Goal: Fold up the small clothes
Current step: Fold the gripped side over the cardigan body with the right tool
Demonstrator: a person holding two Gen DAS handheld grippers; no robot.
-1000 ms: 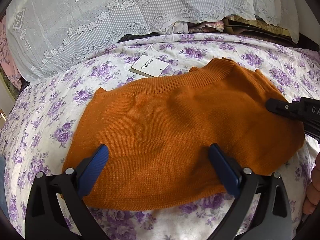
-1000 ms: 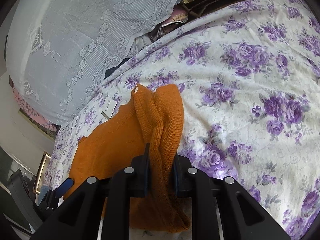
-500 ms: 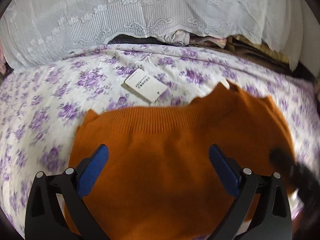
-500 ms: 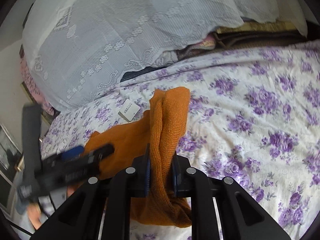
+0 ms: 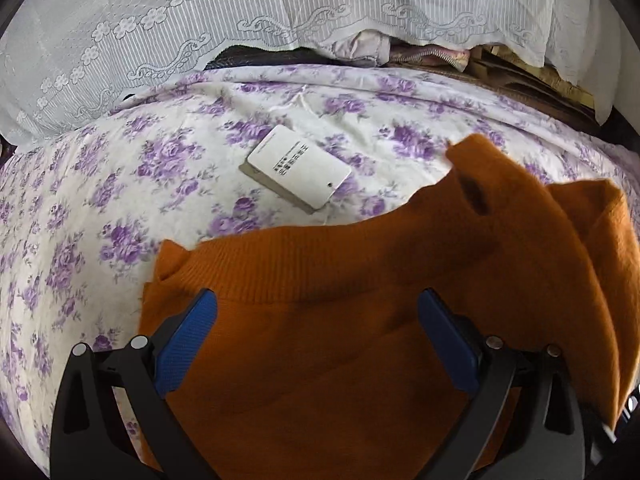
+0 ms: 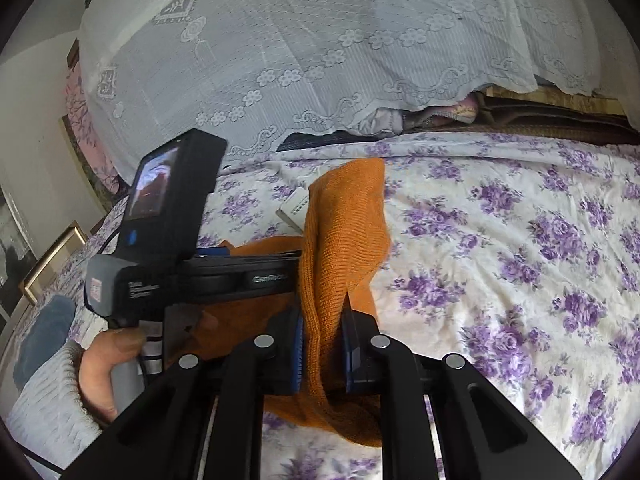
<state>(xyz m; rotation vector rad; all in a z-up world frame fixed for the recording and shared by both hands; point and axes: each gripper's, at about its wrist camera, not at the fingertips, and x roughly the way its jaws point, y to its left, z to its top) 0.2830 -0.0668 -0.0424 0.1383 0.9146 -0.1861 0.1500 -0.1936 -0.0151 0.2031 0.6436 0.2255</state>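
Right wrist view shows the right gripper (image 6: 322,354) at six o'clock, its two blue pads squeezed on a bunched fold of the orange knit sweater (image 6: 340,240). The gap between the pads is small and full of cloth. The pinched part stands up toward twelve o'clock, above the flowered bedsheet (image 6: 520,240). At nine o'clock the left gripper (image 6: 264,268) sticks in from the side, with its camera block on top and a hand (image 6: 104,368) on its handle at eight o'clock. A white paper tag (image 6: 294,210) peeks out by the sweater at eleven o'clock.

Left wrist view shows the left gripper (image 5: 318,344) at six o'clock with its fingers spread wide and nothing between them. It hangs over the sweater (image 5: 340,340), and it may be a little above the cloth, though that is hard to tell. The sweater fills the lower half and its right side lifts up at three o'clock. The tag (image 5: 298,168) lies flat on the bedsheet (image 5: 120,200) at twelve o'clock, apart from the sweater. A white lace cover (image 5: 280,12) drapes behind.
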